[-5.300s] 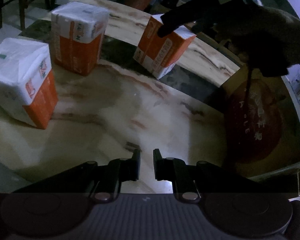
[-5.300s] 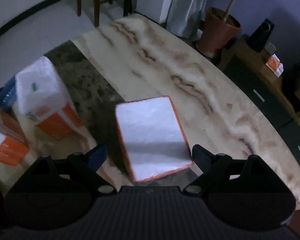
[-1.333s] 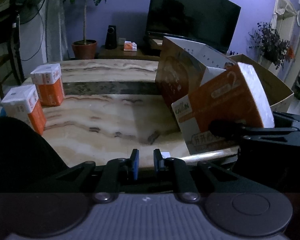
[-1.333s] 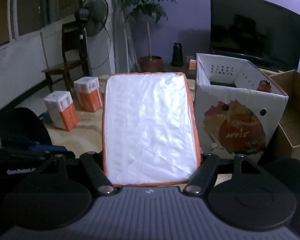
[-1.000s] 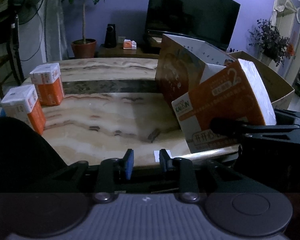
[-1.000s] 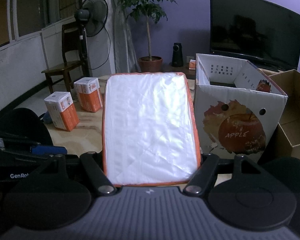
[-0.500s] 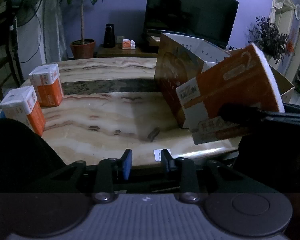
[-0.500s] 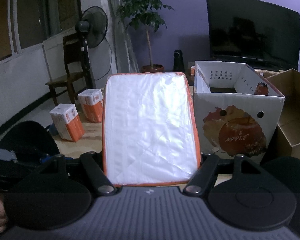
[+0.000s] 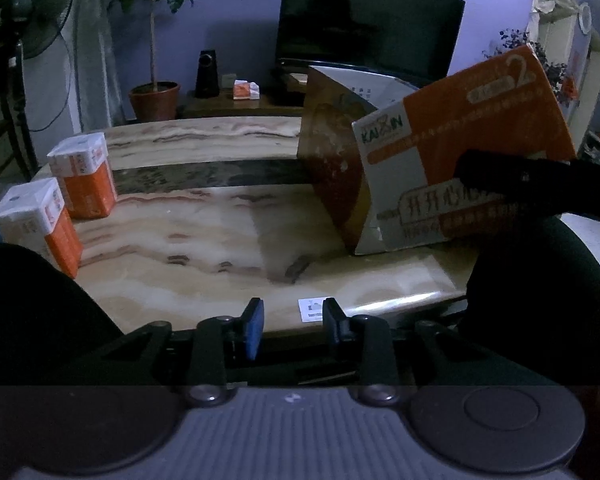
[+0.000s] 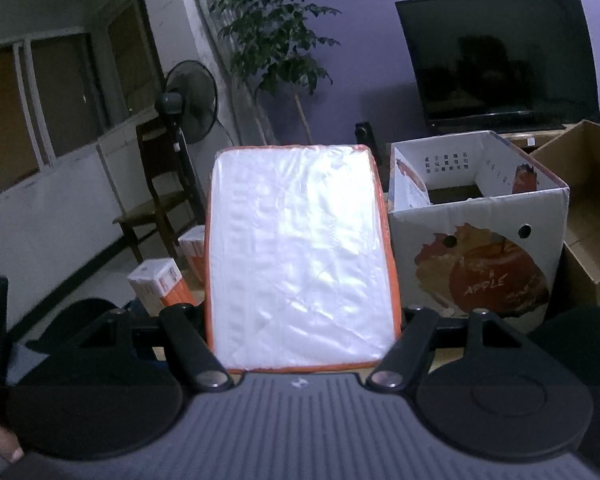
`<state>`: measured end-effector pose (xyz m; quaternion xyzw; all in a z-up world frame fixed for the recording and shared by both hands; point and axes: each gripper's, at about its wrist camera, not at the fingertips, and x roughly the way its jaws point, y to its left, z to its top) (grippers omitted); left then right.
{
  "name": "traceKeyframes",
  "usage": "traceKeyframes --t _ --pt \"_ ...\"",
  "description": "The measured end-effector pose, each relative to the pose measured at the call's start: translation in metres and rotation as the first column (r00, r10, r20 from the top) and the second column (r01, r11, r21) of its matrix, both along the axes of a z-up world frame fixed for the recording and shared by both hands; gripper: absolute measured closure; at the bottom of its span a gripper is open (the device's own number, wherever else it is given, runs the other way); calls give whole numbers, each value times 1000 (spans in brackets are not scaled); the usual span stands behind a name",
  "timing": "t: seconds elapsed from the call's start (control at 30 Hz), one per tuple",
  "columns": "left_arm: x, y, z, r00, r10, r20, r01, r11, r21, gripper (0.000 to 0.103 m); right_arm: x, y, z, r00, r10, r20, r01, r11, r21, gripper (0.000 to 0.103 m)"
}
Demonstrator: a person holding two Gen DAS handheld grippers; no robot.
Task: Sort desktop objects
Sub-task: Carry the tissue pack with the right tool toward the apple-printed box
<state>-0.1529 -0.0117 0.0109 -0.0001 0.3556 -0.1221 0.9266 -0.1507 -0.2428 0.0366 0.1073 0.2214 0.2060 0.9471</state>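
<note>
The right gripper jaws clamp the tissue pack, long axis toward twelve; the apple box seemingly waits at two o'clock. The left gripper jaws hang apart, empty.

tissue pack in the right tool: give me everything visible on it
The tissue pack is a rectangular block in glossy, wrinkled plastic film: broad white face toward the right wrist camera, orange sides printed with "KAIXIN", a large "2" and Chinese text. The right tool clamps it by its two sides, off the table, tilted, in front of the open apple box. Nothing else touches it.
</note>
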Motion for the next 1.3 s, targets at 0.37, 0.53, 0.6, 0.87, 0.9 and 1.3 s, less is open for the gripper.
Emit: traceKeyframes --t 0.37,0.53,0.6,0.87,0.9,1.3 --pt "-3 -5 1 999 -38 12 38 999 -6 69 3 -14 0 999 41 -12 -40 993 114 30" --pt "-4 -7 2 999 -51 17 51 999 -1 69 8 -25 -4 999 32 -44 -22 976 216 30" --pt "-4 -7 2 999 -50 16 50 999 -1 69 11 -31 -6 998 24 -64 -7 966 260 30" --pt "-5 -6 3 999 -40 23 40 999 -9 69 14 -41 -12 993 100 -63 -65 905 420 30" --pt "-5 -5 3 999 -39 24 39 999 -11 69 13 -41 -10 992 112 -52 -79 901 426 30" --pt "-5 2 7 999 -8 39 9 999 -44 69 7 -24 -1 972 237 -6 -213 883 418 30"
